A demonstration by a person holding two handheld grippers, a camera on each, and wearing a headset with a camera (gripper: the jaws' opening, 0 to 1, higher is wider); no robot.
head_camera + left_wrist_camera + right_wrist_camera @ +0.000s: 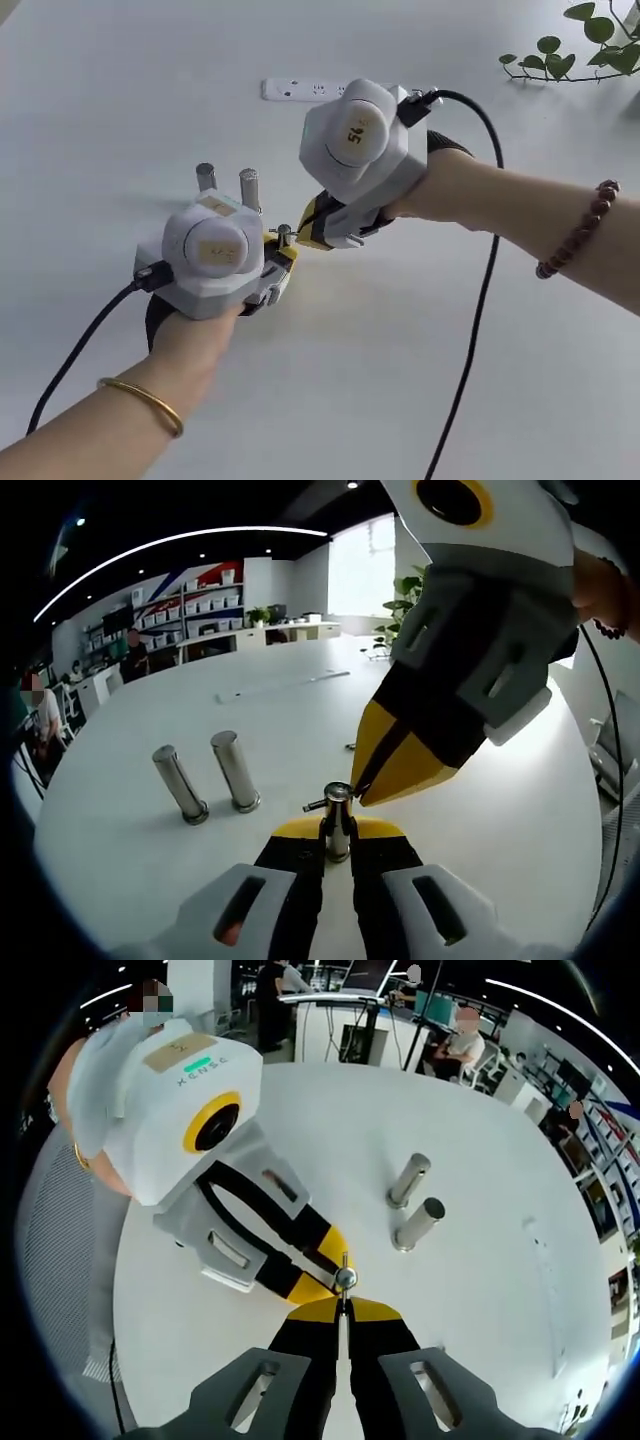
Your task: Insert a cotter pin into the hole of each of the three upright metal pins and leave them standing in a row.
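My left gripper [338, 832] is shut on a short metal pin [337, 810], holding it upright. A thin cotter pin [314, 806] sticks out of the side of the pin's head. My right gripper [343, 1310] is shut on the cotter pin [343, 1302], right against the pin's head [345, 1278]. In the head view the two grippers meet tip to tip, the left gripper [281, 256] low and the right gripper [306, 238] above it, with the held pin [284, 236] between them. Two other metal pins [206, 177] [249, 187] stand upright side by side behind the left gripper.
A white power strip [300, 90] lies at the far side of the white table [400, 380]. A leafy plant [590, 45] reaches in at the top right. Black cables [470, 340] trail from both grippers toward the near edge. People sit in the room beyond.
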